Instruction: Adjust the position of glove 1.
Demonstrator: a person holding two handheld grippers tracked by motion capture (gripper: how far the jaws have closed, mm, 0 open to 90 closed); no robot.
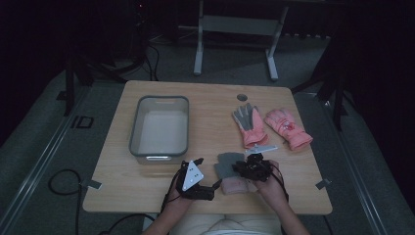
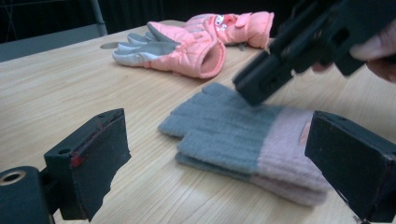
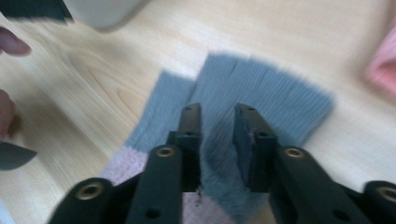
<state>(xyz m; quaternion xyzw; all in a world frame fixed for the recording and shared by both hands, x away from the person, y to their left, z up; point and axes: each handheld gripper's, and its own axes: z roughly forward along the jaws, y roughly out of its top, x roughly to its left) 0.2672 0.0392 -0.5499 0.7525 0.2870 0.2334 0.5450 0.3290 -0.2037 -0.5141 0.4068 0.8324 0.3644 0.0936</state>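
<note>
At the left of the counter [image 1: 210,105] stands a grey plastic tub [image 1: 159,128]. Nearer the person, the left claw [image 1: 214,185] lies low above the wood, its jaws spread wide apart with nothing between them, pointing at the grey-and-pink knit gloves [image 1: 231,171]. These gloves lie flat, stacked as a pair, near the front edge, between the two hands. The right claw [image 1: 241,169] hangs over their grey finger end; in the right gripper view its jaws stand a little apart above the fabric, gripping nothing. Farther back on the right lie two pink padded gloves [image 1: 271,126], side by side, well apart from the knit pair.
</note>
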